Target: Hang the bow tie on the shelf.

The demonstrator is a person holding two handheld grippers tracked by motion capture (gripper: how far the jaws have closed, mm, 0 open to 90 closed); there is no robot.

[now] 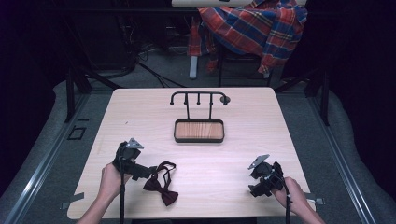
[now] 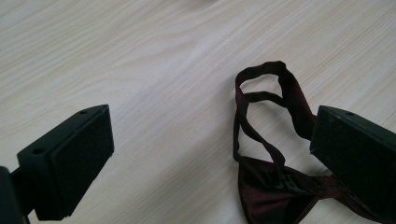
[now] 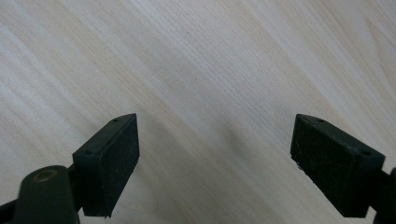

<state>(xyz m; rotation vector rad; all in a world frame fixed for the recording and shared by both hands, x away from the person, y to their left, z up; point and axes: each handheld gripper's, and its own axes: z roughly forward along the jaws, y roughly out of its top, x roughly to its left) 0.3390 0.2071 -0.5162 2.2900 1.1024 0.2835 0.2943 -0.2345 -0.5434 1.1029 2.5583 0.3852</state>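
Left gripper (image 2: 210, 154), jaws wide, beside dark red bow tie (image 2: 275, 186), strap looped toward 12 o'clock, clasp apparently black; right gripper (image 3: 215, 163) wide over bare table (image 3: 196, 60)

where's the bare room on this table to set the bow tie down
Bare wood lies between the bow tie and the right gripper, and on both sides of the tray stand out to the table edges. It is crowded only around the left gripper beside the tie.
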